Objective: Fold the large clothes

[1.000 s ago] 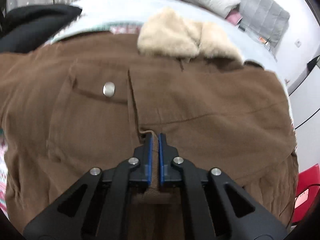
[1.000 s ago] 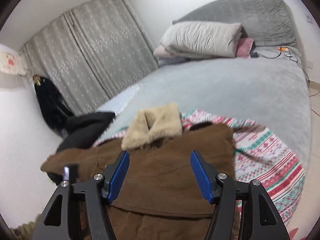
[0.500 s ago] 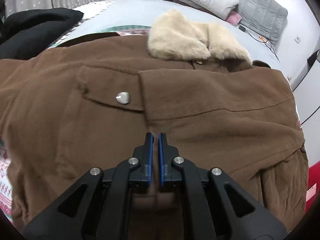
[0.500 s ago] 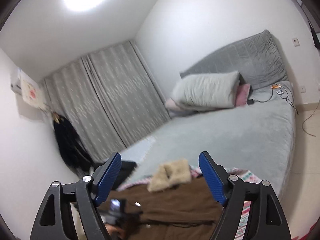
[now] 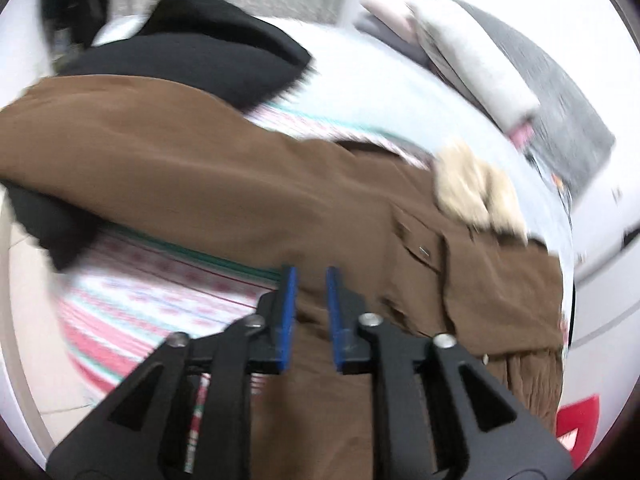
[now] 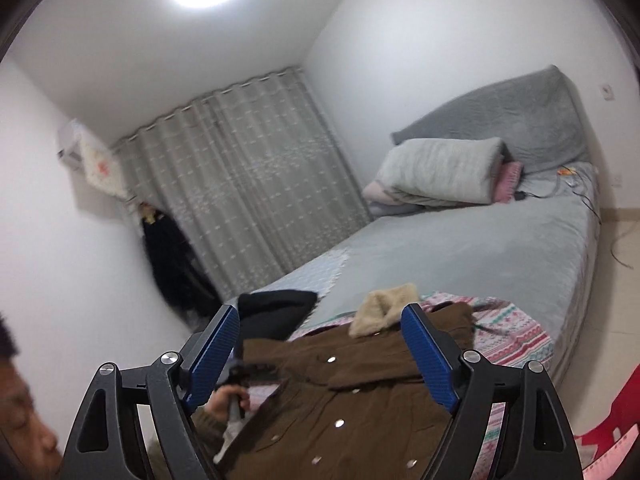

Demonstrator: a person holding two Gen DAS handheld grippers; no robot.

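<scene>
A brown coat (image 5: 208,184) with a cream fleece collar (image 5: 476,196) lies on the bed over a striped patterned blanket (image 5: 160,304). It also shows in the right wrist view (image 6: 360,396), front up, snaps showing, collar (image 6: 384,308) at the far end. My left gripper (image 5: 310,312) is slightly open just above the coat's near left edge and holds nothing; the view is blurred. My right gripper (image 6: 320,356) is wide open and empty, raised well above the coat.
A black garment (image 5: 192,52) lies on the bed beyond the coat's sleeve. Grey pillows (image 6: 440,172) and a grey headboard (image 6: 500,116) are at the bed's far end. Curtains (image 6: 240,184) cover the back wall. A red stool (image 6: 612,432) stands at right.
My left gripper let go of the coat fabric, opened a little and swung left toward the sleeve side. My right gripper rose and pulled back from the coat, still open.
</scene>
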